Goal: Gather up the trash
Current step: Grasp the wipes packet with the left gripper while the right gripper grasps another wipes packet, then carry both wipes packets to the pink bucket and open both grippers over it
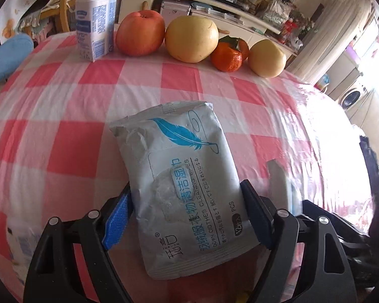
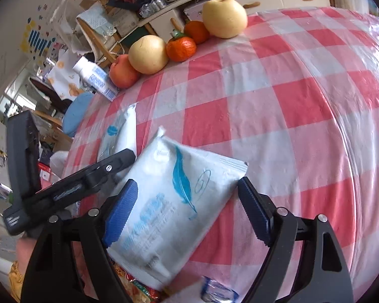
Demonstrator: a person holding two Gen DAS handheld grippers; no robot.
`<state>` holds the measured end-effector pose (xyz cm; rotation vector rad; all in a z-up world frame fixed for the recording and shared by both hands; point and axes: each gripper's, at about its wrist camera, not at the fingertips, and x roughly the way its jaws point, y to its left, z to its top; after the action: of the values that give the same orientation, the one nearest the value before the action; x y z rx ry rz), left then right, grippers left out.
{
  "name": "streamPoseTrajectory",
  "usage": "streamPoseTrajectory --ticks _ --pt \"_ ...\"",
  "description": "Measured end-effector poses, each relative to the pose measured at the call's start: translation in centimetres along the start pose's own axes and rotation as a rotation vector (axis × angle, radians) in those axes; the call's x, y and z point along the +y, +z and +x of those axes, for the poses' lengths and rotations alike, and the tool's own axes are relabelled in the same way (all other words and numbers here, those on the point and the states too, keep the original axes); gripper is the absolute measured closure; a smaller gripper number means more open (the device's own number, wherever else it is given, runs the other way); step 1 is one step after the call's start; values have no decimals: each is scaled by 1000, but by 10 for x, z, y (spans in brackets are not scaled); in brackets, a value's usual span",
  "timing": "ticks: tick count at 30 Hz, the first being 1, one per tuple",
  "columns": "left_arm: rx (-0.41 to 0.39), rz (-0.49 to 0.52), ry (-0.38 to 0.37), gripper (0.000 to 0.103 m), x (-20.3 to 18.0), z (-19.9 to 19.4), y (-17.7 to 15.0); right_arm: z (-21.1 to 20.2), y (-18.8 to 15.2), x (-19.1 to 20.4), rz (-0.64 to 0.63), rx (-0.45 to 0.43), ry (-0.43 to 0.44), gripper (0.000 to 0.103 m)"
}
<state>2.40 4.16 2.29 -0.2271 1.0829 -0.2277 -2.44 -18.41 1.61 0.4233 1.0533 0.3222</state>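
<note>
left gripper: holding the grey wipes pack across its short width, both pads on its side edges, jaws at a middling width. Pack sits at the near part of the desk, well apart from the fruit row at the far edge. Its long axis runs away along the fingers, far end leaning a bit left, feather print at the far end, label face up. Can't tell if it's lifted clear of the cloth

Grip is on the near half, so I'd expect the far end to droop; keep it level while carrying and don't squeeze harder, the soft pack will buckle

right gripper: wide, second wipes pack sits between the jaws. Left pad touches its edge, right pad looks just shy of the other edge, so not clamped yet. This pack is at the near desk edge, just beside the left gripper's one. Long axis runs away from the camera, far end leaning right, feather end far

To do this step well: centre the pack between the pads, close evenly across the short width, check both pads bite before lifting. Leave the bottle, apple and pears alone, they don't read as trash
</note>
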Motion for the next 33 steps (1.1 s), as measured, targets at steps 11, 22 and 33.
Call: streamPoseTrajectory --ticks 11,22,33 --pt "-112 -68 -33 23 33 -27 -14 19 -21 46 -209 23 -120 10" --pt "-202 -59 -12 23 56 -69 -18 45 -30 76 -347 34 -219 4" --pt "-197 -25 -46 23 77 -93 -30 64 -26 94 -493 61 -270 19"
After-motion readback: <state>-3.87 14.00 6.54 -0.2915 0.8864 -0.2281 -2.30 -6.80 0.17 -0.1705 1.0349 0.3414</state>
